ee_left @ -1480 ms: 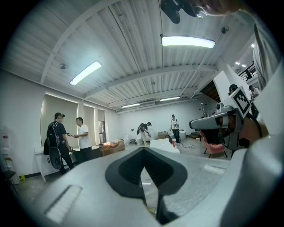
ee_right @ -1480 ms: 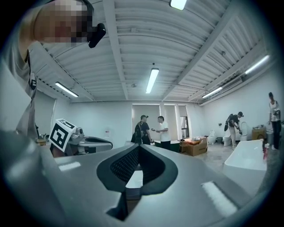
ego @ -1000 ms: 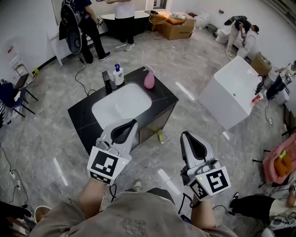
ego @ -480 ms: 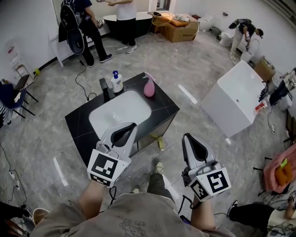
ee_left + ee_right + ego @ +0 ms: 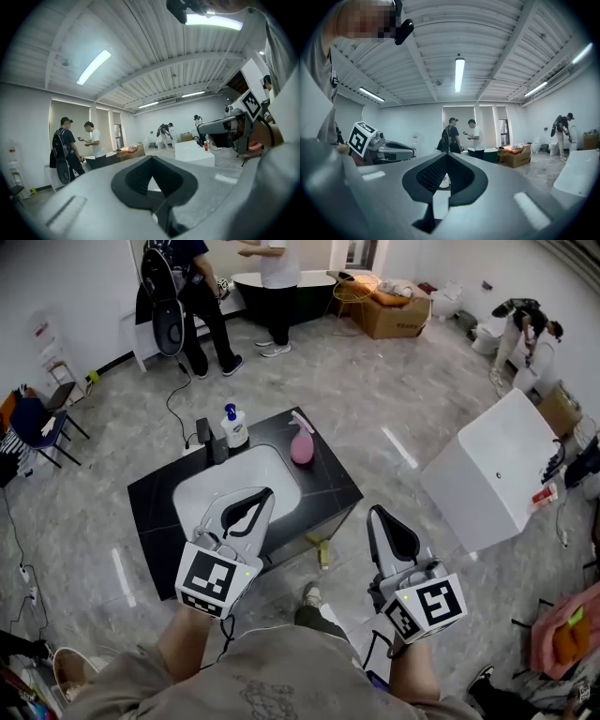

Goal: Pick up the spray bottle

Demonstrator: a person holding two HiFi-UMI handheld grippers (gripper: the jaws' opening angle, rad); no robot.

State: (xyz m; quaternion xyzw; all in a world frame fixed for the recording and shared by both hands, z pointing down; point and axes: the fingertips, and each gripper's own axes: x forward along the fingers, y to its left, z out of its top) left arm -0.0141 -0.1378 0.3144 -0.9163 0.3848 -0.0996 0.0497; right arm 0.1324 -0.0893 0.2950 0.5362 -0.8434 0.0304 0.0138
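Observation:
A pink spray bottle (image 5: 302,443) stands upright on the back right part of a black vanity counter (image 5: 330,476) with a white sink. My left gripper (image 5: 263,493) hangs shut and empty above the counter's front edge, well short of the bottle. To the right of the counter, over the floor, my right gripper (image 5: 375,513) is also shut and empty. In the left gripper view the jaws (image 5: 151,157) meet at their tips, and in the right gripper view they (image 5: 446,154) do the same. Neither gripper view shows the bottle.
A white pump bottle (image 5: 233,426) with a blue top and a black faucet (image 5: 208,440) stand at the counter's back left. A white bathtub (image 5: 497,479) lies to the right. Two people (image 5: 202,296) stand far behind the counter, and cables (image 5: 173,404) run over the grey floor.
The counter has slid left and a little lower in the head view as I step closer. Both grippers stay shut in about the same place.

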